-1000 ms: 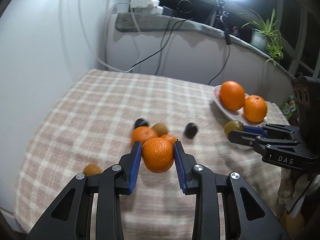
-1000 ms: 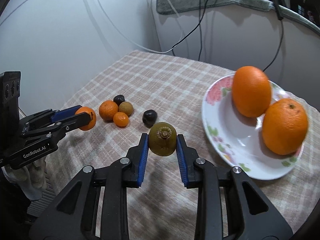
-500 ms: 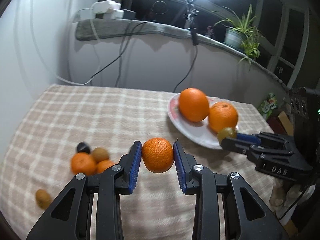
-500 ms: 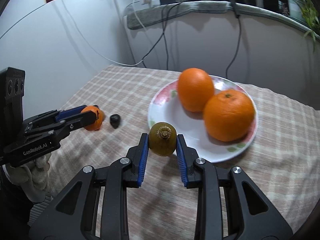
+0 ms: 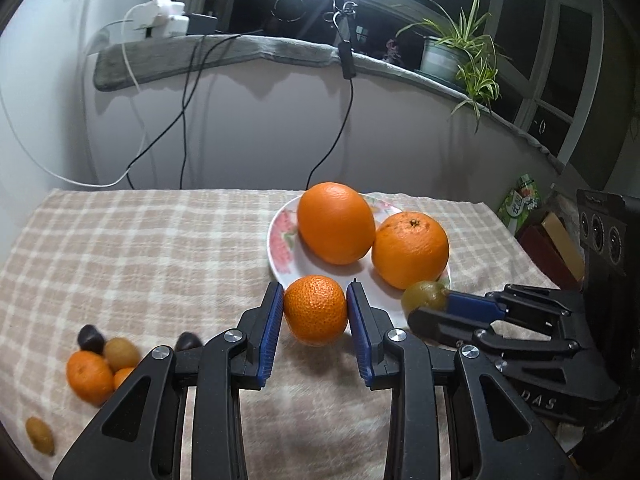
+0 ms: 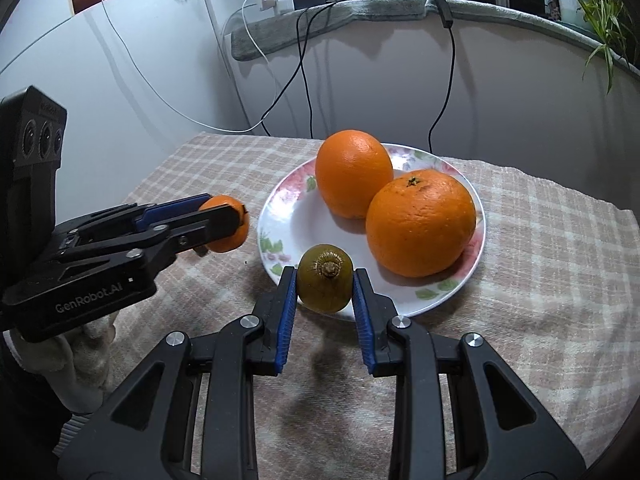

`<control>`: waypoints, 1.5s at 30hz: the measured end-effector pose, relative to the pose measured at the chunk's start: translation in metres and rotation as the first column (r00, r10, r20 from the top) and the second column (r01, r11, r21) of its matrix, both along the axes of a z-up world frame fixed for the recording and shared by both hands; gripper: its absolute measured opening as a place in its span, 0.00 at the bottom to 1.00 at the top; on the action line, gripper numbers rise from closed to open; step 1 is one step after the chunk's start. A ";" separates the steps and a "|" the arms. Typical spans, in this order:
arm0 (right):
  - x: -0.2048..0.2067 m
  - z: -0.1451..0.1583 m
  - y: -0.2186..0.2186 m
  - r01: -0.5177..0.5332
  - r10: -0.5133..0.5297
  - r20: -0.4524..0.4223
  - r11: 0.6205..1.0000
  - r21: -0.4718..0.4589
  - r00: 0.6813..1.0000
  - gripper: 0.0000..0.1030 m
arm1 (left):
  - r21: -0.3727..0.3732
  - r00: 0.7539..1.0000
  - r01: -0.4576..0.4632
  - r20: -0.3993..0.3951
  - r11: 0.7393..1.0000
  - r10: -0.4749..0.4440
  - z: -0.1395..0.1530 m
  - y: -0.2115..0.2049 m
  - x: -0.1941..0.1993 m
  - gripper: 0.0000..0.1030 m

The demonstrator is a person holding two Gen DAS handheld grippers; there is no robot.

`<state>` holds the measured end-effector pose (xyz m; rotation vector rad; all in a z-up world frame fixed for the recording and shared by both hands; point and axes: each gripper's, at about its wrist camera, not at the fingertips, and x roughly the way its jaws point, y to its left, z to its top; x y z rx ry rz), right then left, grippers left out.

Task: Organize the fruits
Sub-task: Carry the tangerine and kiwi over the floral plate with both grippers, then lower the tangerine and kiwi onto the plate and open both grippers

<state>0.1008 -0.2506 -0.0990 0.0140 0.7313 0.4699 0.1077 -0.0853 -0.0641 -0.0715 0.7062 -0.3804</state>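
Left wrist view: left gripper (image 5: 315, 312) clamped on a mandarin (image 5: 315, 309) at the near rim of the plate (image 5: 280, 240), two oranges (image 5: 336, 222) on it, loose fruits (image 5: 100, 356) on the checked worktop (image 5: 160, 248); right wrist view: right gripper (image 6: 325, 285) clamped on a kiwi (image 6: 325, 278) over the plate's near rim (image 6: 272, 216).

On your plate (image 6: 280, 216), two oranges (image 6: 354, 174) sit touching, one at twelve o'clock, the other at three. Your kiwi (image 6: 325, 278) hangs over the six o'clock rim; the tangerine (image 6: 228, 229) is at nine o'clock, off the plate.

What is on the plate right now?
Two large oranges sit touching on the plate. The plate surface beneath and behind them is covered, so anything there cannot be seen.
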 end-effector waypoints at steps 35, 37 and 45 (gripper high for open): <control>0.006 -0.003 0.001 0.002 -0.002 0.003 1.000 -0.011 1.000 0.56 | 0.026 1.000 0.008 -0.015 1.000 -0.007 -0.002 -0.014 0.014 0.47; 0.004 0.000 0.001 0.000 0.000 0.013 1.000 -0.010 1.000 0.57 | 0.023 1.000 0.004 -0.013 1.000 -0.003 -0.001 -0.012 0.014 0.49; 0.001 0.003 0.000 0.006 -0.005 0.021 1.000 -0.017 1.000 0.64 | 0.014 1.000 -0.001 -0.012 1.000 0.001 0.001 -0.009 0.011 0.53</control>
